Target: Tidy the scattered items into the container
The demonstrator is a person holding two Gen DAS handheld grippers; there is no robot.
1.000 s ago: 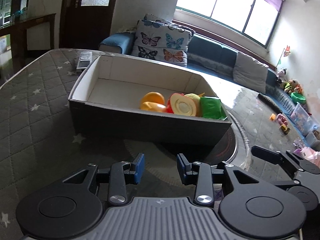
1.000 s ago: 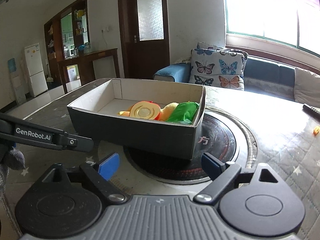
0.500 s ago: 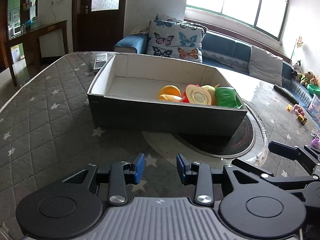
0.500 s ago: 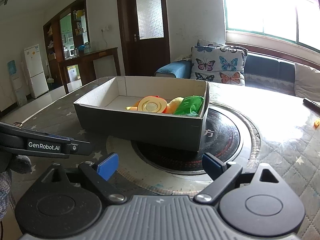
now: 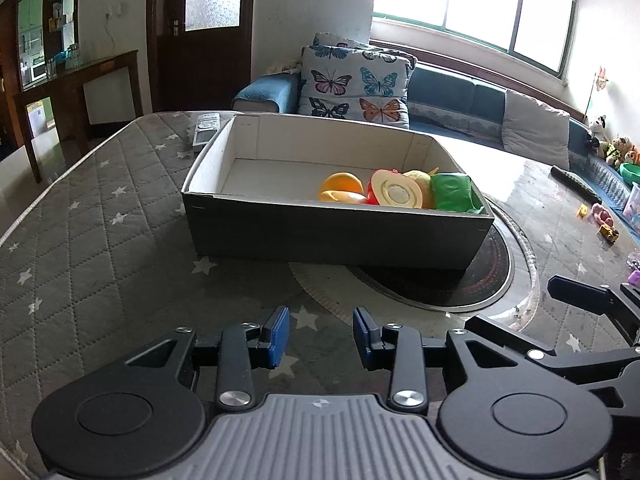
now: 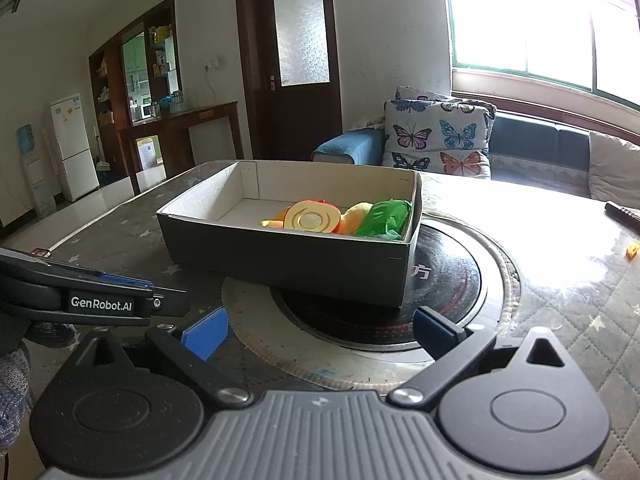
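A dark cardboard box [image 5: 332,236] with a white inside stands on the quilted table, partly over a round black hotplate [image 5: 452,280]. In its right end lie an orange toy fruit [image 5: 342,184], a cut red-rimmed toy fruit [image 5: 396,194], a yellow piece [image 5: 420,178] and a green packet [image 5: 454,192]. The box also shows in the right wrist view [image 6: 288,256]. My left gripper [image 5: 320,338] is open and empty, short of the box's near wall. My right gripper [image 6: 320,326] is wide open and empty, also short of the box.
A remote control [image 5: 206,128] lies by the box's far left corner. Small toys [image 5: 602,220] and a dark stick [image 5: 572,182] lie on the table's right side. An orange bit [image 6: 632,250] lies at the right. A sofa with butterfly cushions [image 5: 356,84] stands behind.
Both grippers have drawn back from the box, which now looks farther and smaller. Both stay open and empty. The items in the box have not moved.
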